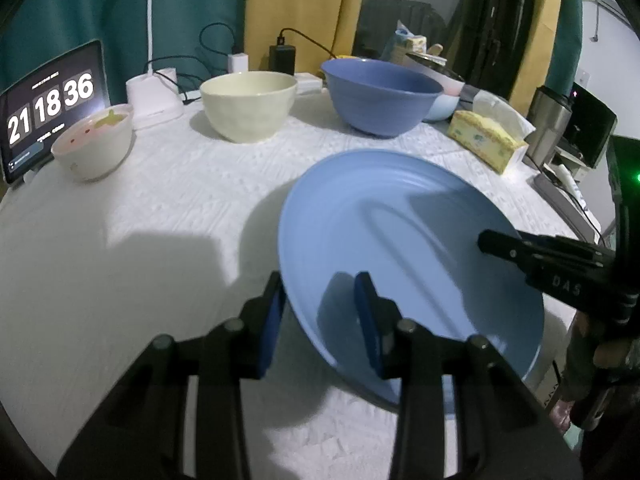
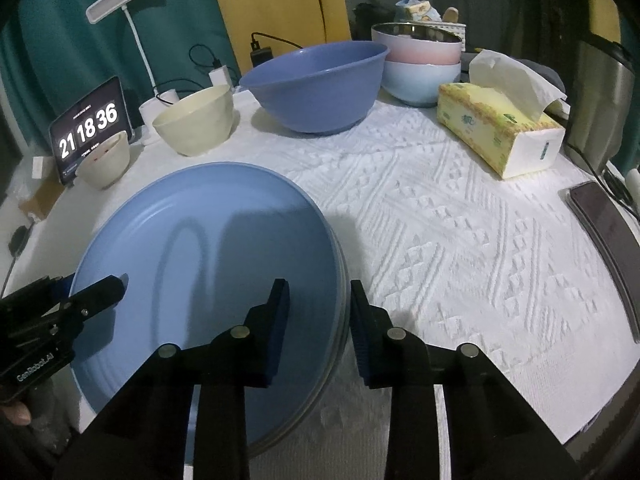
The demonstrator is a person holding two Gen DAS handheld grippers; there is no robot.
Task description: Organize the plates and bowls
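- Two grippers are straddling opposite edges of the light blue plate [image 2: 208, 260], which is lying flat on the white textured tablecloth [image 2: 460, 240]; from the right wrist view a second rim is showing just beneath its right edge, so it may be sitting on another plate, though I cannot tell for sure.
- The left gripper [image 1: 320, 300] is sitting at the plate's left edge, one blue pad [image 1: 368, 316] over the plate's inside and the other outside the rim; its jaws are standing partly open, and the pads are not visibly pressing on the rim.
- The right gripper [image 2: 320, 300] is sitting at the plate's right edge, its left finger over the plate's surface and its right finger over the cloth just beside the rim; its jaws are likewise partly open with the rim between them, and no pad is clearly touching it.
- Beyond the plate, a dark blue bowl [image 2: 316, 84] is standing near the far edge of the cloth; a cream bowl [image 2: 196, 120] is standing to the plate's far left, and a small white patterned bowl [image 2: 105, 164] further left, just in front of a tablet showing a clock [image 2: 89, 128].
- A pink bowl nested in a pale blue bowl [image 2: 422, 68] is standing beyond the plate to the right, touching the dark blue bowl's right side or nearly so; a yellow tissue box [image 2: 496, 128] is lying well apart from the plate on the right.
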